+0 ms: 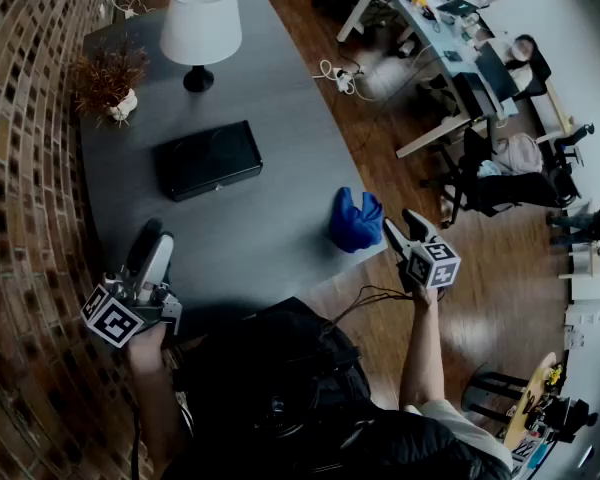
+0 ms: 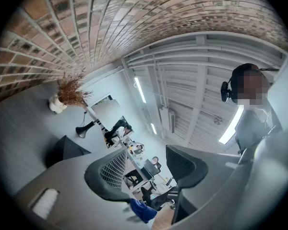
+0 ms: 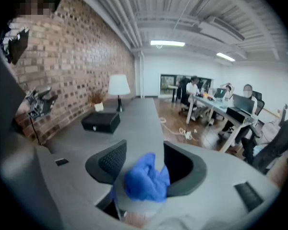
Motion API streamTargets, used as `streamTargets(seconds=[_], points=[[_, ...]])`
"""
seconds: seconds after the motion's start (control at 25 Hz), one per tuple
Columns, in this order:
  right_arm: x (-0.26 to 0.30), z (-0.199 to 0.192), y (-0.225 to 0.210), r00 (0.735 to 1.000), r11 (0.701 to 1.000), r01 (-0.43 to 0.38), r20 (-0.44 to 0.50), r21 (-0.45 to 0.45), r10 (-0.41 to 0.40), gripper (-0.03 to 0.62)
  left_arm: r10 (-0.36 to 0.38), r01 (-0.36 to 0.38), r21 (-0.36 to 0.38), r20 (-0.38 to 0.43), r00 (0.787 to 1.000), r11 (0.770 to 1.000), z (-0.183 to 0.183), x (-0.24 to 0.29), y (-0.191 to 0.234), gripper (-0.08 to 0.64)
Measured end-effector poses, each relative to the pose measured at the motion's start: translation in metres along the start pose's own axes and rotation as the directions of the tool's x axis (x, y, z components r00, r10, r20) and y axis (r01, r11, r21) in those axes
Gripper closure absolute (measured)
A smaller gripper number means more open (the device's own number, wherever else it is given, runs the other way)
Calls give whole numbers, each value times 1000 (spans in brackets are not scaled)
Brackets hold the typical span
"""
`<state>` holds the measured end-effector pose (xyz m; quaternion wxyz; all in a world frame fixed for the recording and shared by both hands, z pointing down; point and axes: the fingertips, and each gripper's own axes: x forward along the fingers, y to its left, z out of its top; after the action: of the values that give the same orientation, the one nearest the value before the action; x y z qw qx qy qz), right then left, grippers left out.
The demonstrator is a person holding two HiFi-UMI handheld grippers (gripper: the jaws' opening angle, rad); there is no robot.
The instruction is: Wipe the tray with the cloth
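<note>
While 2 grippers [image 1: 150,243] [image 1: 400,224] gape, 1 cloth [image 1: 355,220], 1 tray [image 1: 208,158] lie apart.

Cloth [image 1: 355,220]: bright blue, plain.
Tray [image 1: 208,159]: black, plain.
Table [image 1: 280,118]: flat mid grey.
Lamp [image 1: 201,28]: white shade, black stem and foot.
Brick wall [image 1: 20,128]: red-brown bricks with pale mortar lines.
Dried plant [image 1: 105,76]: rust-brown sprigs in a white pot.
Floor [image 1: 480,308]: warm brown wood, glossy.
Left gripper [image 1: 150,253]: grey body, black jaws with a fine mesh pattern, black-and-white square markers.
Right gripper [image 1: 400,226]: grey body, black mesh-patterned jaws, black-and-white square markers.
</note>
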<state>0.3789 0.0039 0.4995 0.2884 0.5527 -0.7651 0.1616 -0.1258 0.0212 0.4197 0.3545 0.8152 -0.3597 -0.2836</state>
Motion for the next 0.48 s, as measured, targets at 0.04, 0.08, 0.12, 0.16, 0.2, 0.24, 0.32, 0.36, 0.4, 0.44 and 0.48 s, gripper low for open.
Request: streamTargets(seconds=[0.04,0.08,0.12,0.16,0.2,0.24,0.32,0.36,0.4,0.44,0.48], points=[[13,-25,6,996,999,-23,-93,-47,19,322,11,-11,-3,7,1000,1000,4,-6,5,327],[26,-49,12,983,995,-49,-183,-81,33,318,22,-22,-4,13,1000,1000,8,-12,8,337],[38,-72,17,963,993,-74,-265,-90,47,240,31,-31,-3,17,999,1000,10,-17,11,338],[50,-92,22,941,994,-91,-331,-60,67,186,39,-39,2,18,999,999,11,-21,13,337],[63,-107,26,923,995,-97,-373,11,94,120,49,-50,8,16,999,999,10,-24,15,337],[75,-119,29,912,991,-93,-391,100,125,77,62,-62,14,14,998,998,8,-26,17,337],[102,-135,34,898,975,-85,-407,207,165,77,87,-87,9,17,996,996,0,-25,16,339],[114,-140,37,891,974,-94,-419,207,175,77,94,-94,2,18,995,996,-5,-22,13,339],[126,-142,42,883,977,-112,-432,182,182,117,101,-101,1,13,995,995,-10,-18,10,339],[137,-141,49,876,980,-140,-443,142,190,267,113,-113,9,4,994,994,-13,-15,9,339],[147,-136,58,870,979,-177,-450,97,202,358,131,-131,25,-6,991,991,-14,-12,11,338]])
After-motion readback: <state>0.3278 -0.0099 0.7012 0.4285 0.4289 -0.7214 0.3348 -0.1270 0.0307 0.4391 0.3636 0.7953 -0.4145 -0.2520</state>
